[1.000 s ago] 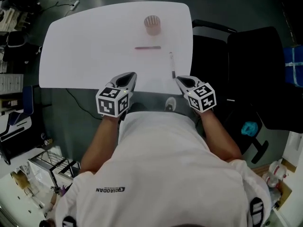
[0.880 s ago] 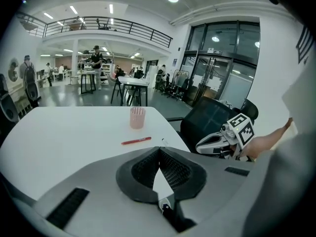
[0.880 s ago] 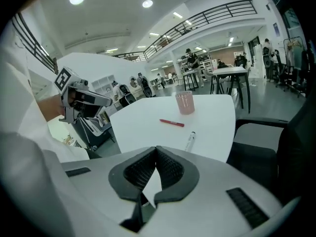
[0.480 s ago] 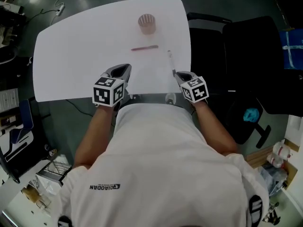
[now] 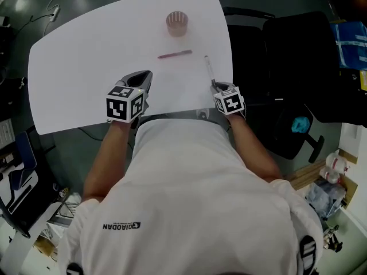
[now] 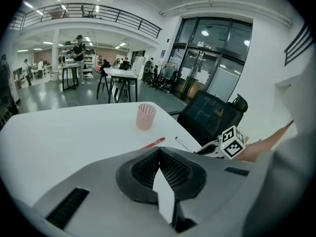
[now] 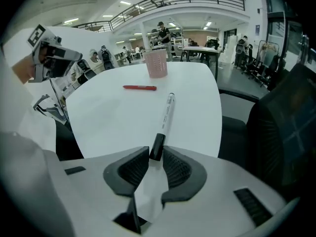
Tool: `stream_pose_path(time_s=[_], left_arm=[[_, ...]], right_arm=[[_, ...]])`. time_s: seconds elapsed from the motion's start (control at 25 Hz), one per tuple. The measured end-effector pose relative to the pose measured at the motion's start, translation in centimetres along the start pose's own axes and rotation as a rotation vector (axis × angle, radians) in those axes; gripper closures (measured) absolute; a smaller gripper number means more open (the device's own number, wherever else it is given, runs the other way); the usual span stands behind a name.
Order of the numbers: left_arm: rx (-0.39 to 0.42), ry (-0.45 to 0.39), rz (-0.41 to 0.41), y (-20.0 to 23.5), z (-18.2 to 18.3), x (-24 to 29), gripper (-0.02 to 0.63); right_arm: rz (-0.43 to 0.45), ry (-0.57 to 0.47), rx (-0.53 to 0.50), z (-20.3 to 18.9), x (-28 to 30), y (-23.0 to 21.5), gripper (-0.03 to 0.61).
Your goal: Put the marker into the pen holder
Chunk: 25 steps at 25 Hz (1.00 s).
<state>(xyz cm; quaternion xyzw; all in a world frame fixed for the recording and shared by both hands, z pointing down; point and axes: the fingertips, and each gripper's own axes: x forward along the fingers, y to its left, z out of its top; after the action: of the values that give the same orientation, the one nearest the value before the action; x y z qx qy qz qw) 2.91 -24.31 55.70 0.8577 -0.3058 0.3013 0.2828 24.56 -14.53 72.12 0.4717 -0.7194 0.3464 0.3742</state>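
The marker lay flat on the table near its right edge, black cap toward the person. The jaws of the right gripper were closed on the very end of that cap. With so little of it held, the marker could swing down or slip out when lifted, and a pull along its length might tug the cap off the barrel. The pink mesh pen holder stood well apart at the far side and looked light, so a tilted marker catching its rim could tip it over. A red pen lay between the two and could be brushed on the way. The left gripper hovered over the near edge, its jaws together on nothing.

The table was white, smooth and bare apart from these things. Black office chairs stood beside it on a dark floor. Beyond was a bright hall with a railed gallery, glass doors and people at distant tables.
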Motion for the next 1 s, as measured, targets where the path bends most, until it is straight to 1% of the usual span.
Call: stream_pose_path(time_s=[0.12,0.32,0.48,0.6,0.84,1.0], left_arm=[[-0.012,-0.012,-0.004,0.8,0.0,-0.2,0.586],[-0.028,-0.027,-0.01,1.3,-0.5,-0.4,0.586],[-0.044,-0.039,-0.003,1.7,-0.6,-0.7,0.586],[-0.053,-0.047,-0.002,1.8,-0.6,-0.8,0.586],[-0.059,-0.063,-0.001,1.6,-0.5,-0.8,0.586],[-0.058,-0.081,0.007,1.7,-0.1,-1.4,0.586]], right_arm=[[-0.009,0.002,0.011,0.1,0.1,0.0,0.472],[0.01,0.026,0.047,-0.3,0.5,0.0,0.477],[-0.02,0.033,0.056,0.2,-0.2,-0.3,0.48],[-0.022,-0.004,0.058,1.1,-1.2,-0.5,0.483],[-0.044,-0.155,0.02,5.6,-5.5,-0.9,0.491],[-0.047,-0.222,-0.02,8.4,-7.8,-0.9,0.492]])
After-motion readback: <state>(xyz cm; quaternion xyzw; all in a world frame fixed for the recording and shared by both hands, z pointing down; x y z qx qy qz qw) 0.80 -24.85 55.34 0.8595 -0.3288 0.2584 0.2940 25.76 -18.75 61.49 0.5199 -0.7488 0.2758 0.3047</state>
